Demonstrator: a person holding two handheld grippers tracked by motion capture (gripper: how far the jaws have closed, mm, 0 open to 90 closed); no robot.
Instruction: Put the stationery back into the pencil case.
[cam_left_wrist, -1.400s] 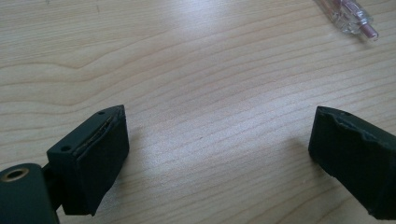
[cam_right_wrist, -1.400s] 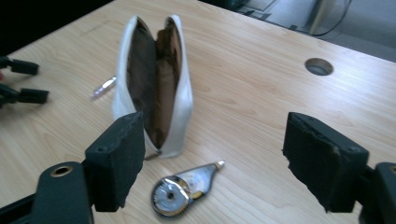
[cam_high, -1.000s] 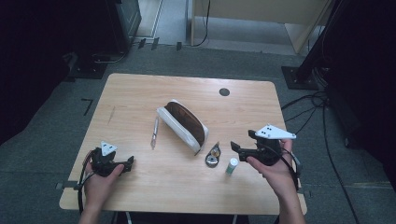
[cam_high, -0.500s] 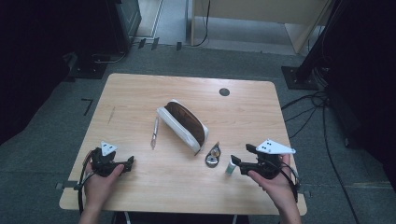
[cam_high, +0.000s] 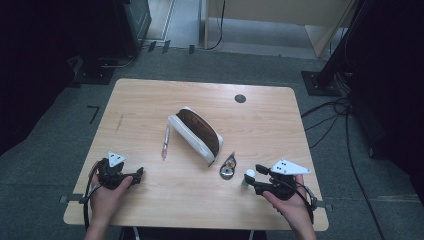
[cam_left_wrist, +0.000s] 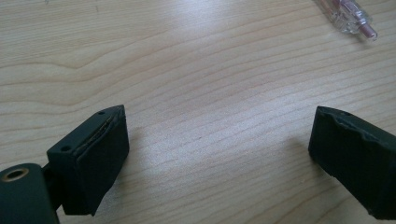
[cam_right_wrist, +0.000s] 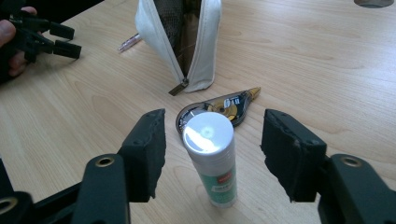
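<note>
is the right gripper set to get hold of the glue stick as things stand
Probably yes: the glue stick stands upright between the right gripper's jaws, which have just been closing but do not touch it yet. Nothing is in the way.

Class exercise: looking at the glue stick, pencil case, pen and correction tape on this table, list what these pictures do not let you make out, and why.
- Glue stick label: too small and blurred in the right gripper view.
- Pencil case contents: dark inside, top cut off by the frame edge.
- Pen: cut off by the left gripper view's top edge.
- Correction tape: near end hidden behind the glue stick.
</note>
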